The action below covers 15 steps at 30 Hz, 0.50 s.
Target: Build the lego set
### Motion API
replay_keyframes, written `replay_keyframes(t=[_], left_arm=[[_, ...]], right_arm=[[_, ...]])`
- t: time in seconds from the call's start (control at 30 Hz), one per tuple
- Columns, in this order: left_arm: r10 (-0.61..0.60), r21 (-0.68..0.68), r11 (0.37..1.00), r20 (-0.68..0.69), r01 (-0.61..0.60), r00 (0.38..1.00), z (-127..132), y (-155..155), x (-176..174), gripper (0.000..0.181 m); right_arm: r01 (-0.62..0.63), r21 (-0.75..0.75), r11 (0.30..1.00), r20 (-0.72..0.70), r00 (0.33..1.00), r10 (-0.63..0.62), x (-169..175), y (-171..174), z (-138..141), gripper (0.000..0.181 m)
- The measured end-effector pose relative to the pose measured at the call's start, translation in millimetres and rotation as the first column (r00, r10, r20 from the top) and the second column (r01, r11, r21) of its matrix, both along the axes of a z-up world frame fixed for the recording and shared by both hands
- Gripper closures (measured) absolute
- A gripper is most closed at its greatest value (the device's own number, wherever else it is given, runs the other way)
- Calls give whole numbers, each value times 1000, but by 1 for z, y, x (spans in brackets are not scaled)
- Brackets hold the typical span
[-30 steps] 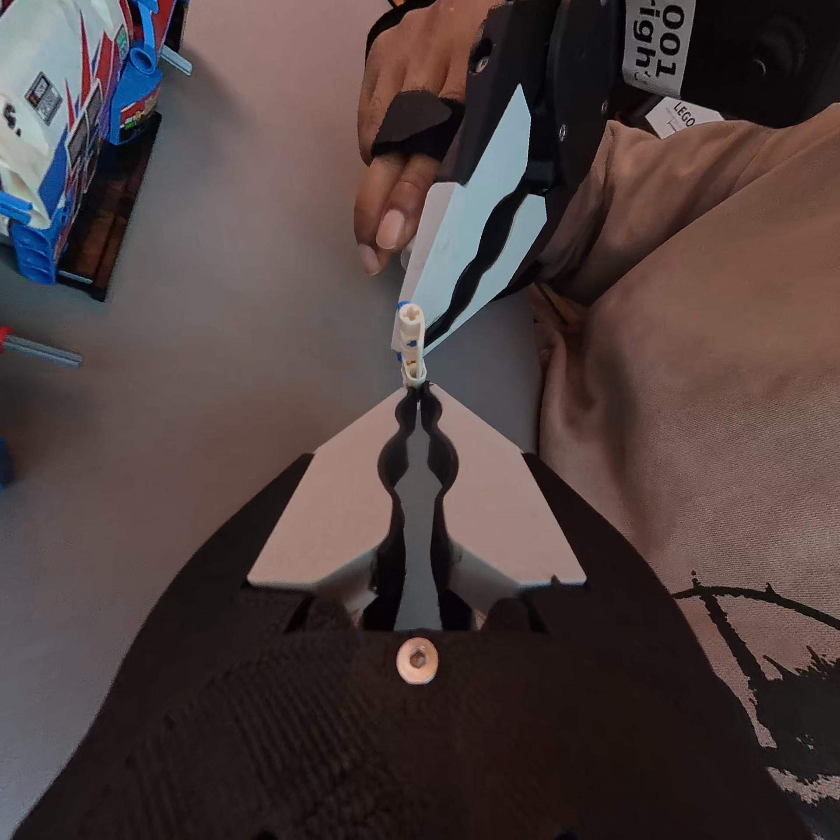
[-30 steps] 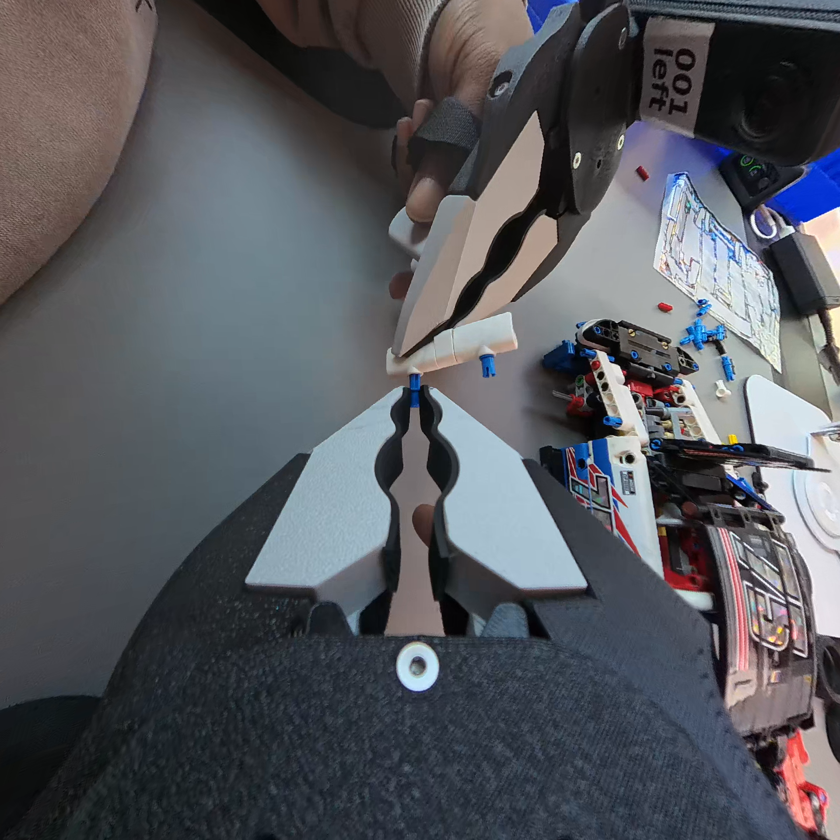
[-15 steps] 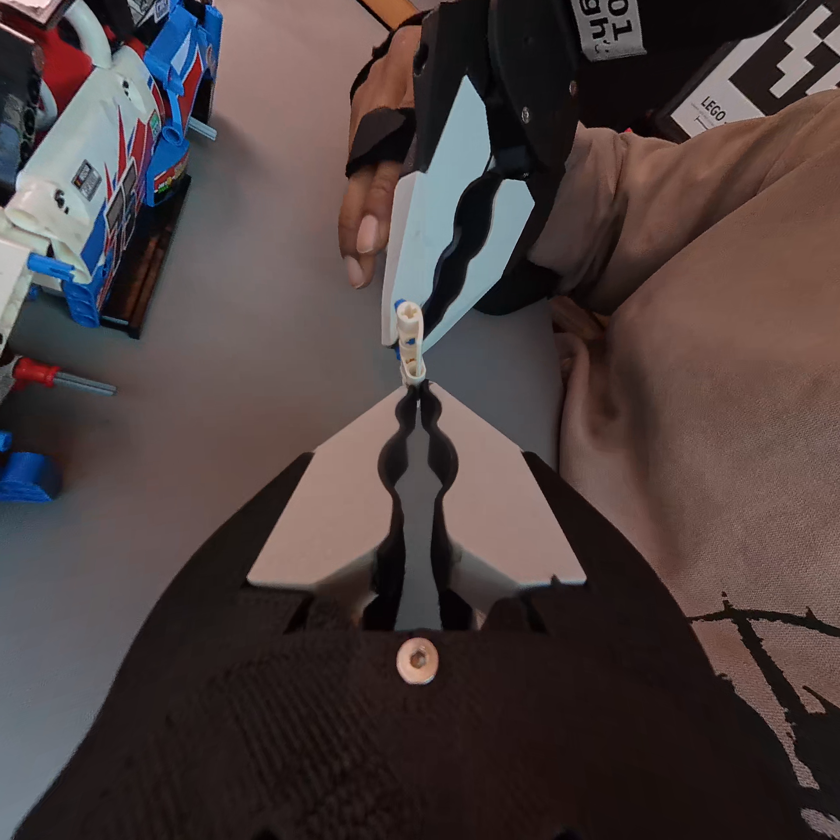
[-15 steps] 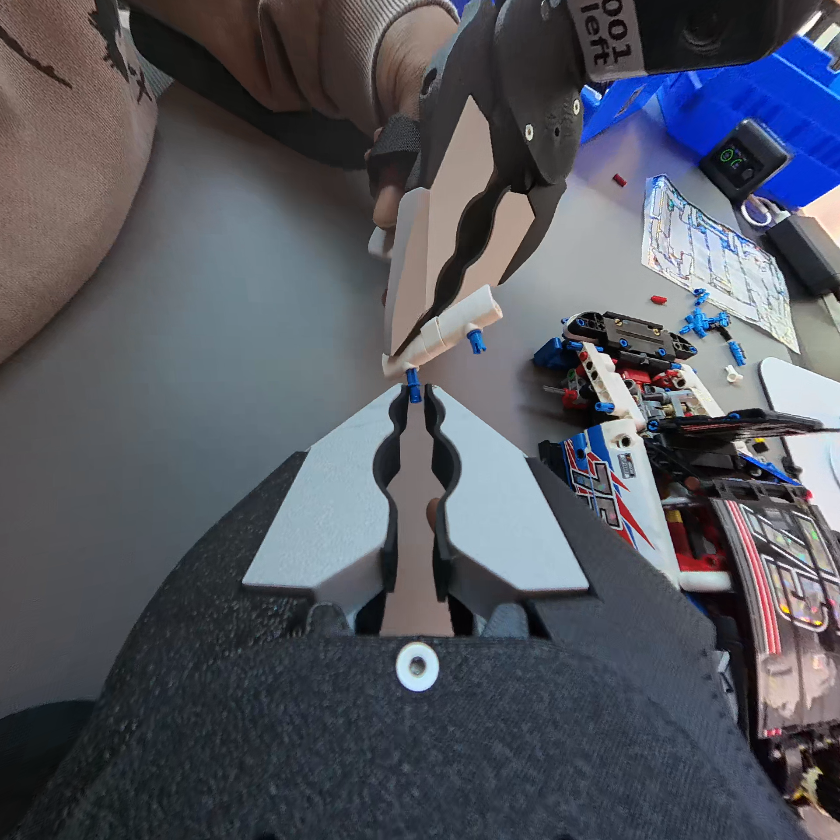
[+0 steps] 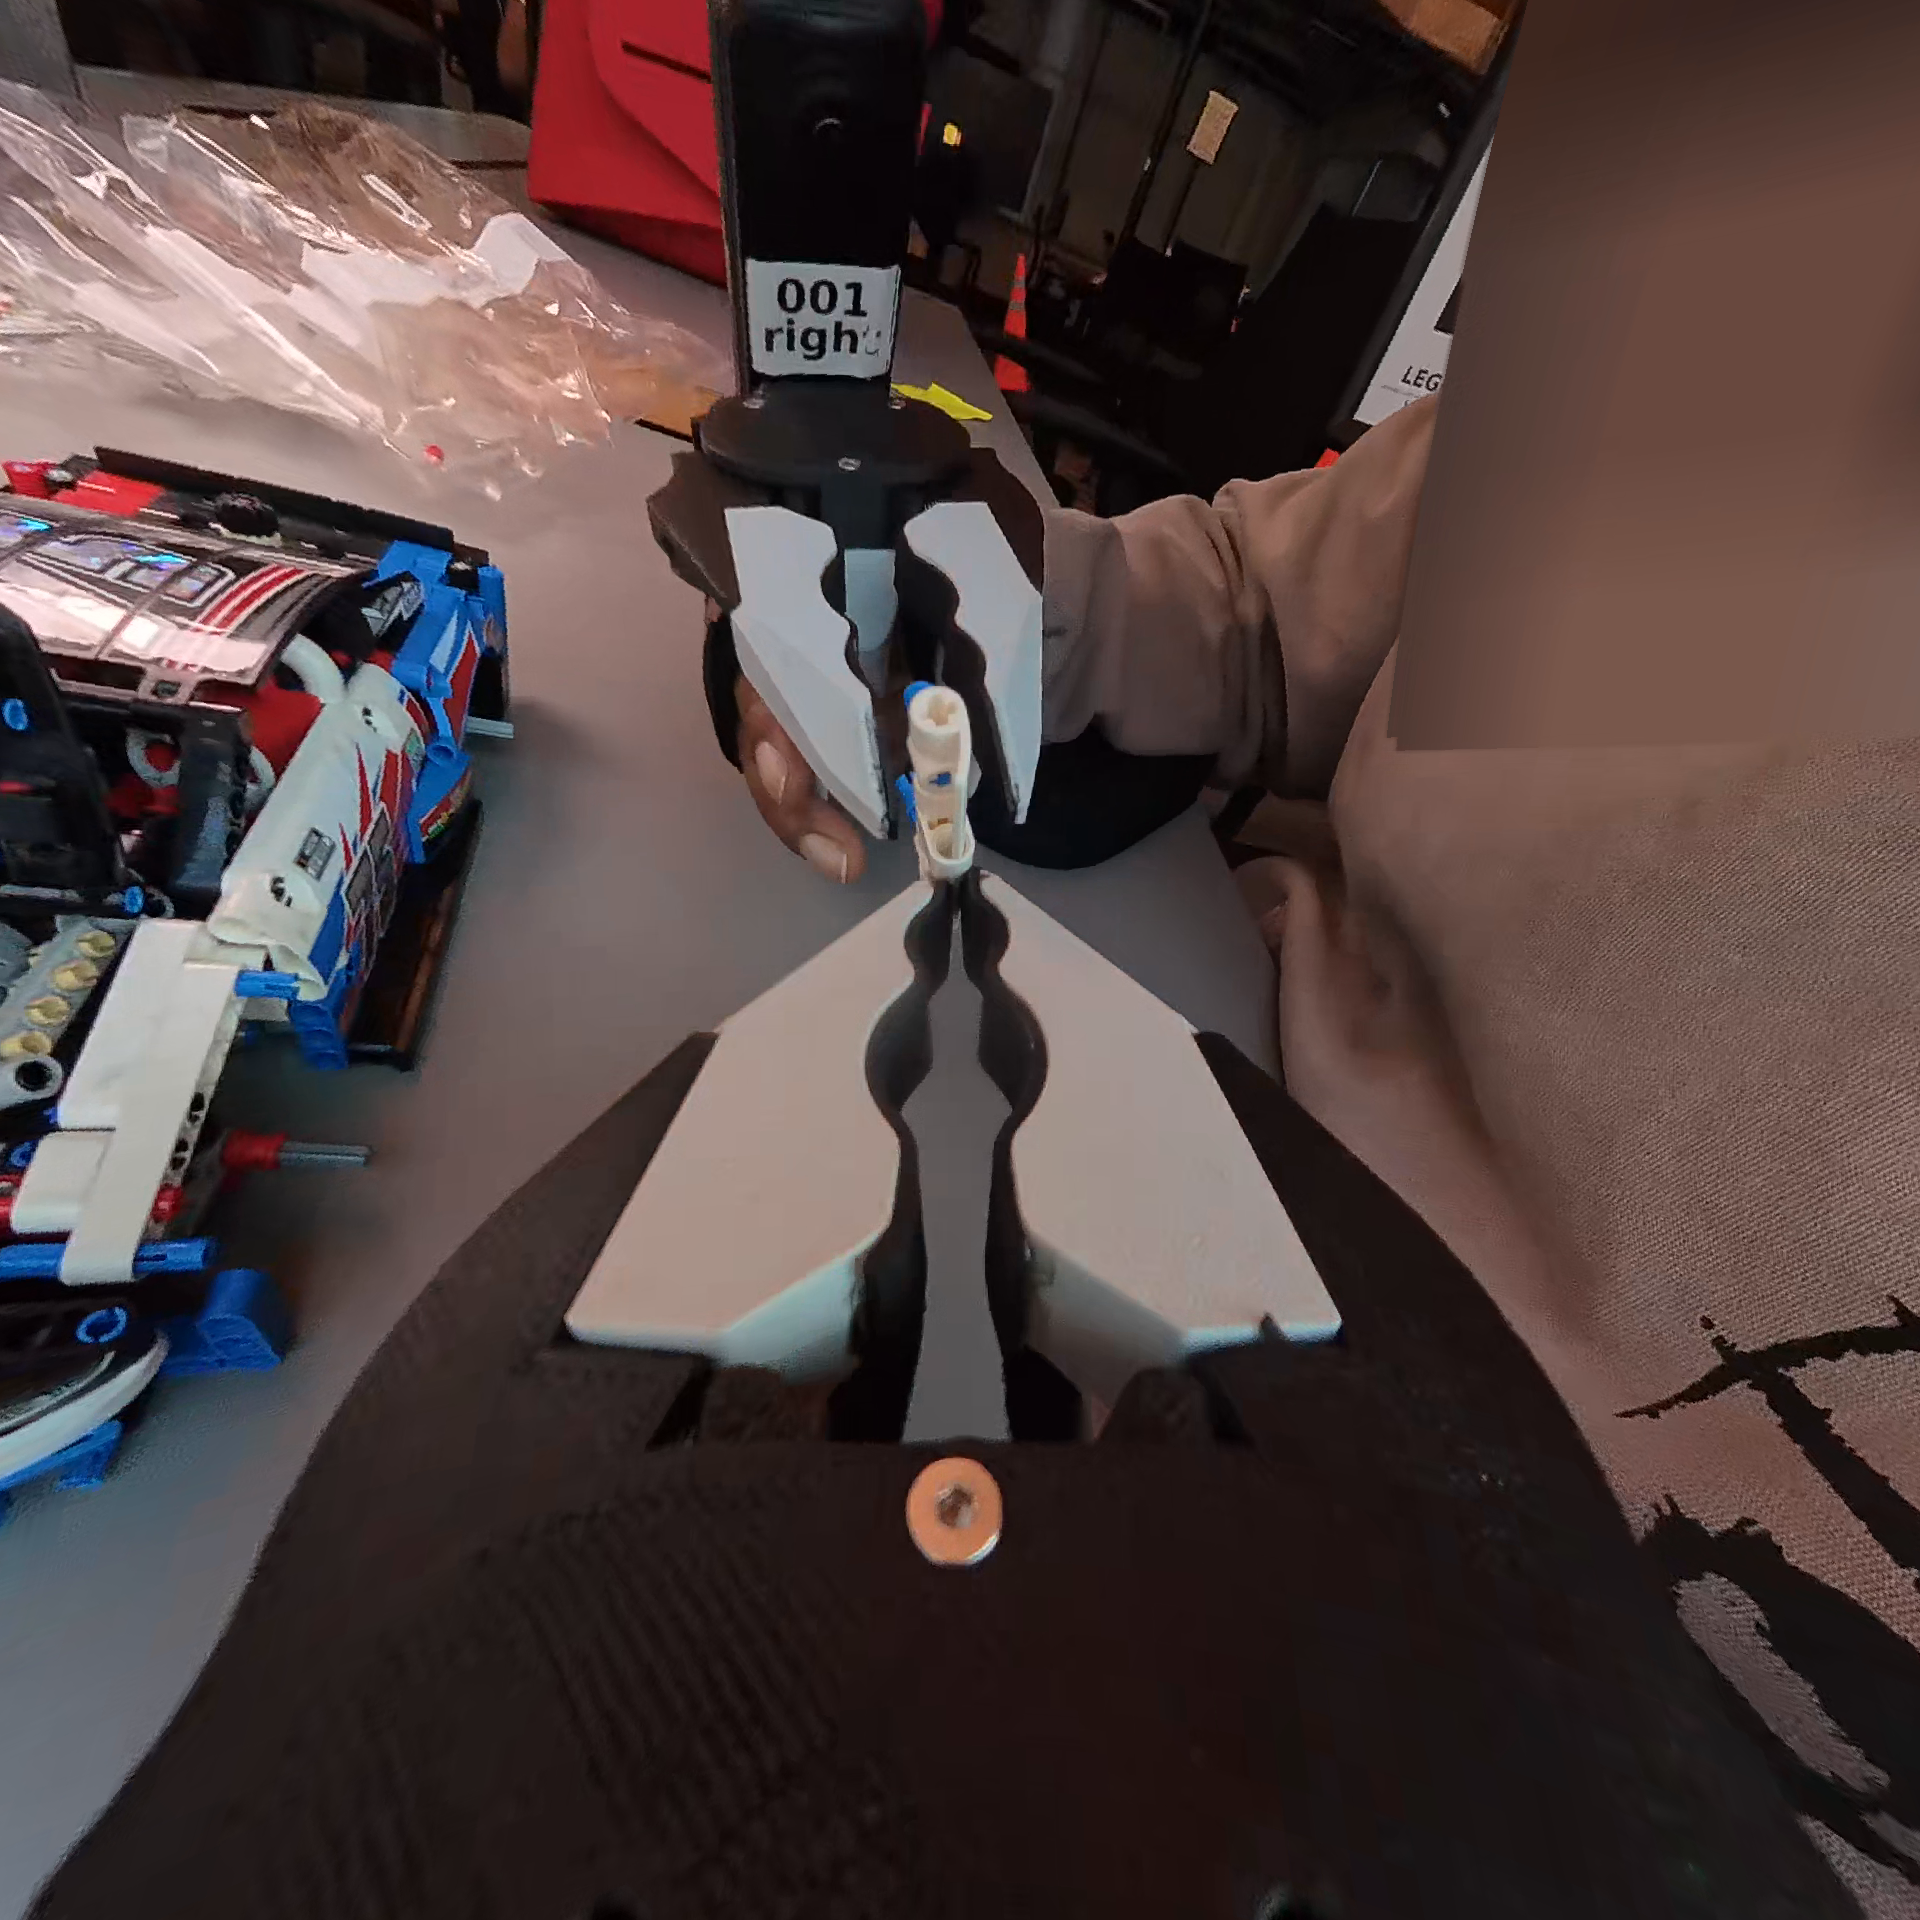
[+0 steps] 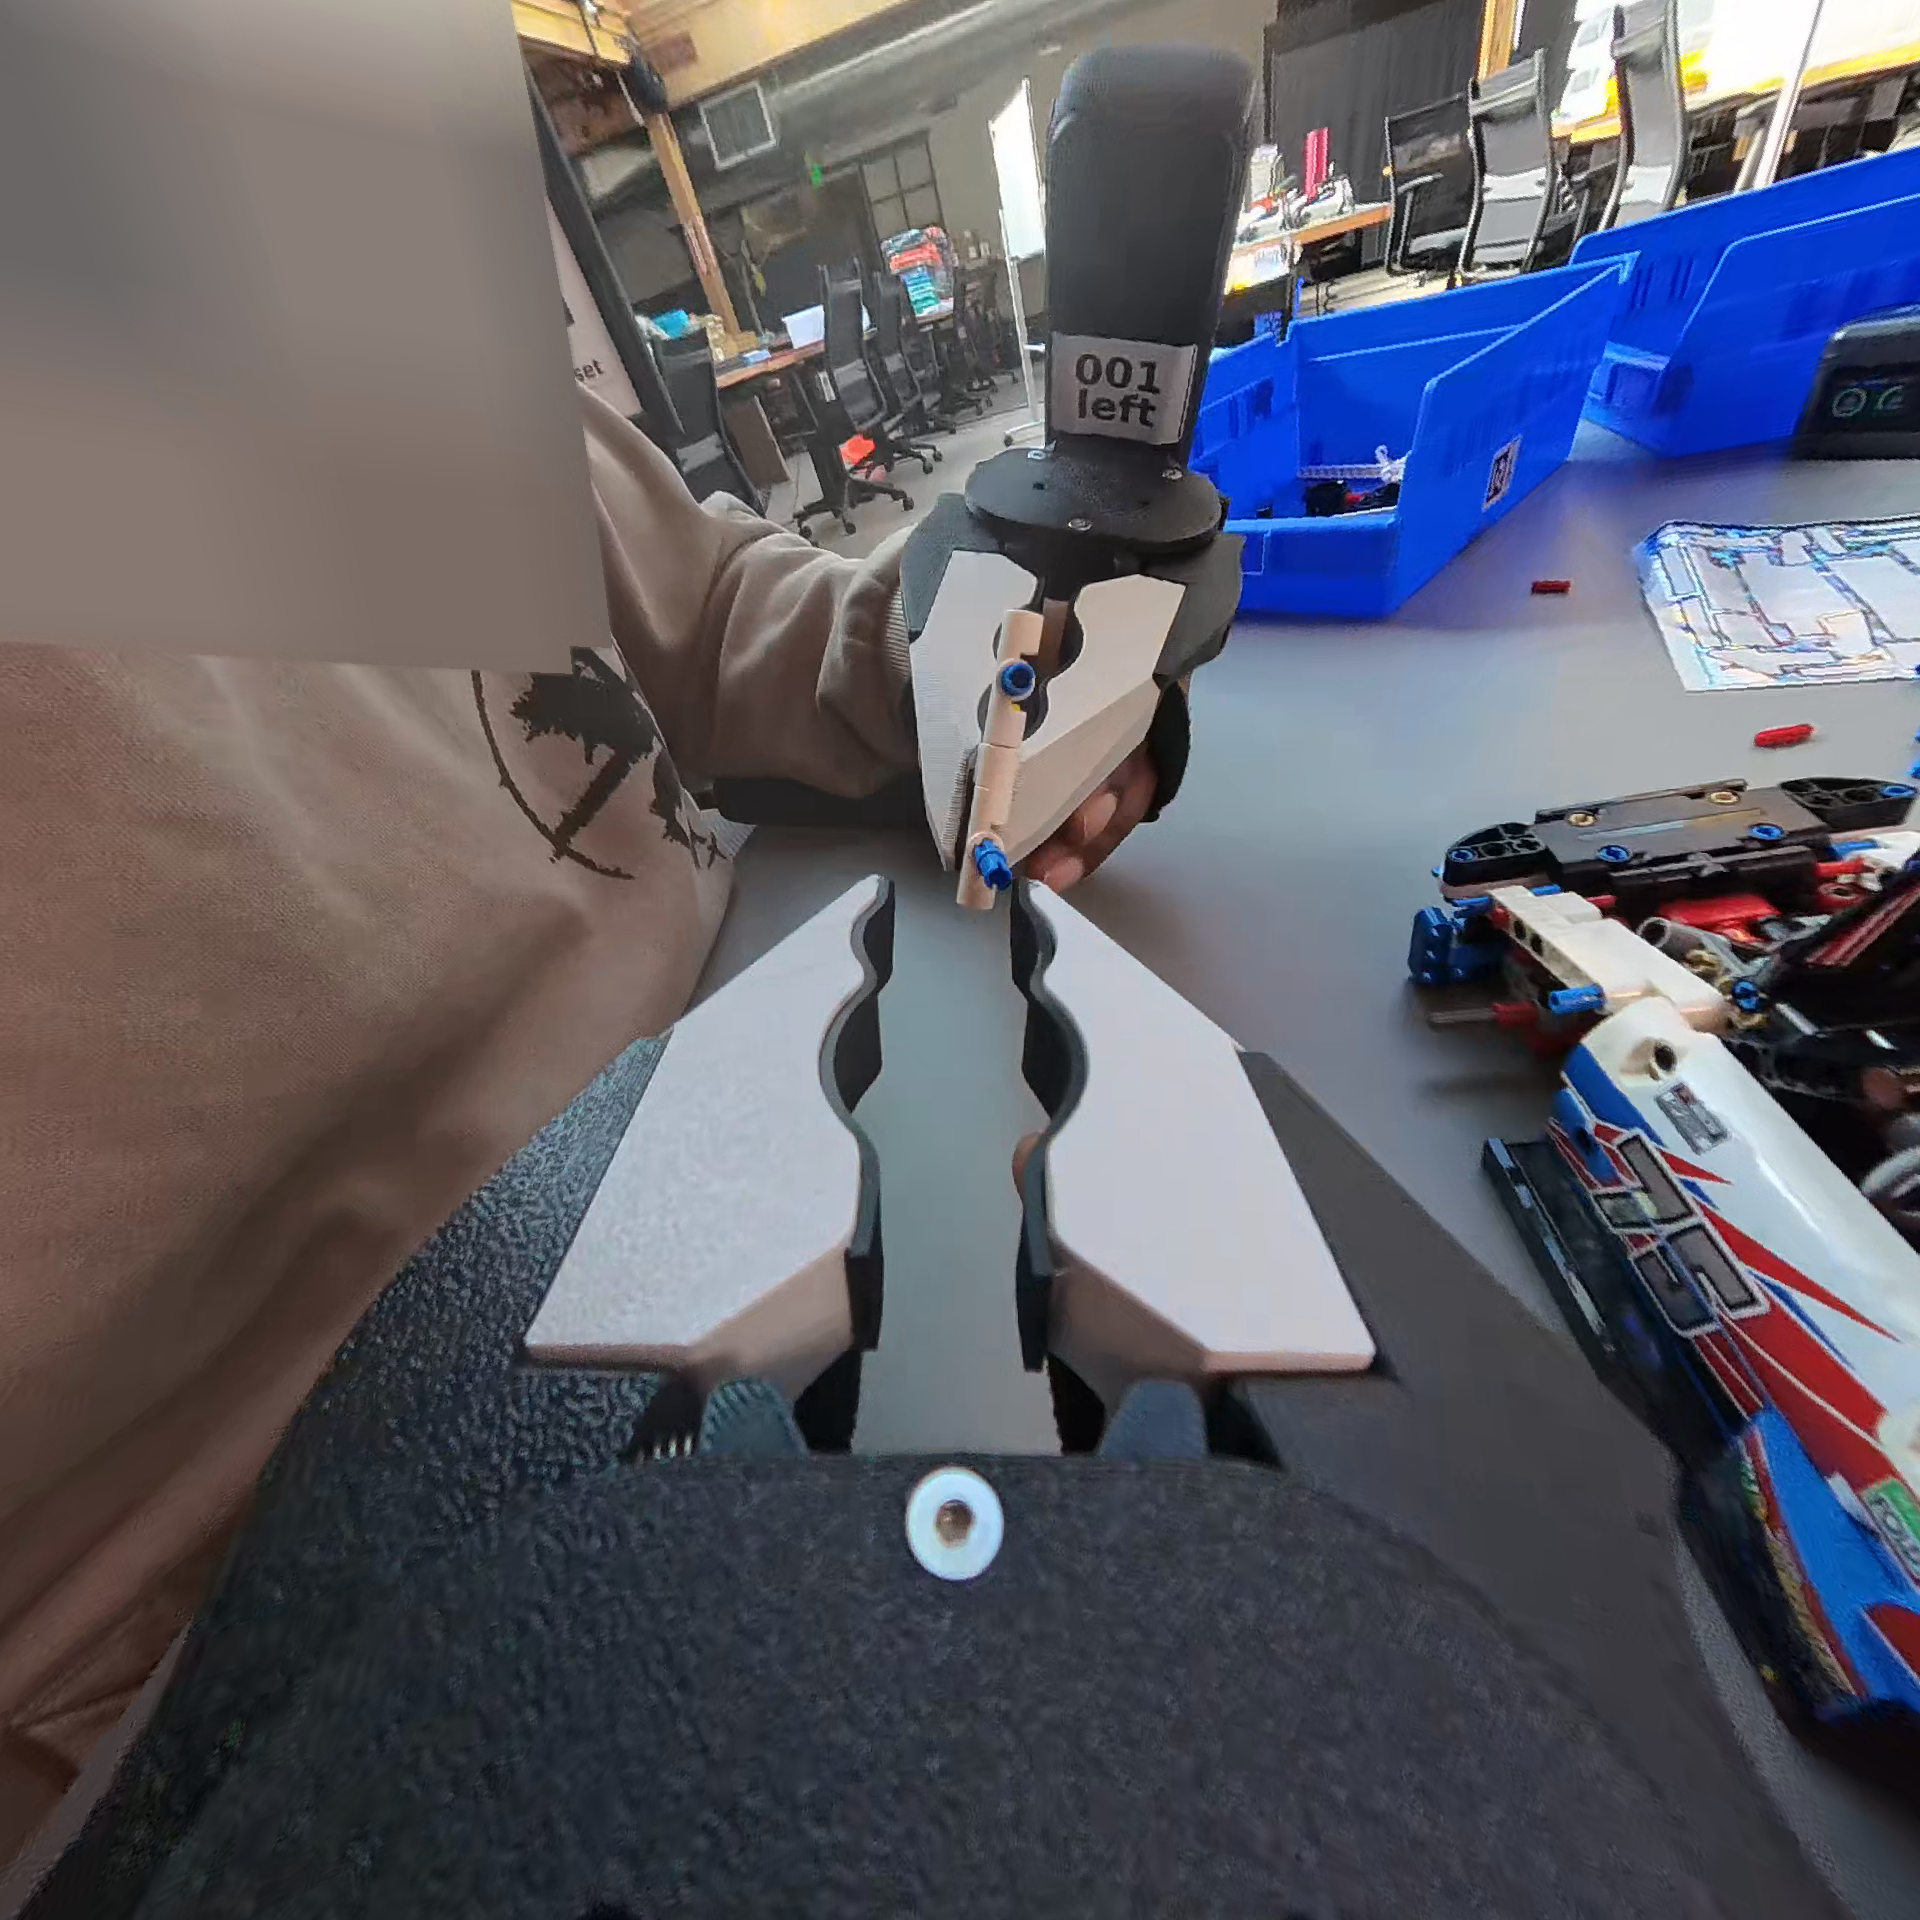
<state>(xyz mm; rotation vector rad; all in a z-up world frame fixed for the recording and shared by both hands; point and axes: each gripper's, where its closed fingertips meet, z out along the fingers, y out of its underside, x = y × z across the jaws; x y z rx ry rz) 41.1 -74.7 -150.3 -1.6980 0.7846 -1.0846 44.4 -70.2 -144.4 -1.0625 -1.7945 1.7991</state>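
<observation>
White with blue pins, the beam [image 5: 940,779] points straight away from your left tool [image 5: 951,891], pinched at its near end. Your right tool [image 6: 951,896] gapes wide just beside it. Only the right wrist view shows blue bins [image 6: 1434,457].

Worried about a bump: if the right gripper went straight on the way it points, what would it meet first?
Probably the slim white lego beam with blue pins, held by the left gripper. Its lower end sits just ahead of the open right gripper; depth is unclear.
</observation>
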Motion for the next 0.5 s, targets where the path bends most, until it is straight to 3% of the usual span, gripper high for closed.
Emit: replay_keyframes(t=[0.27, 0.5], left_arm=[[2, 2, 1000, -17, -1, 1000, -3, 1, 2, 181], [17, 14, 1000, -15, -17, 1000, -2, 2, 1, 181]], right_arm=[[52, -24, 998, 4, 999, -52, -6, 6, 0, 176], [51, -31, 998, 11, 999, -51, -6, 7, 2, 178]])
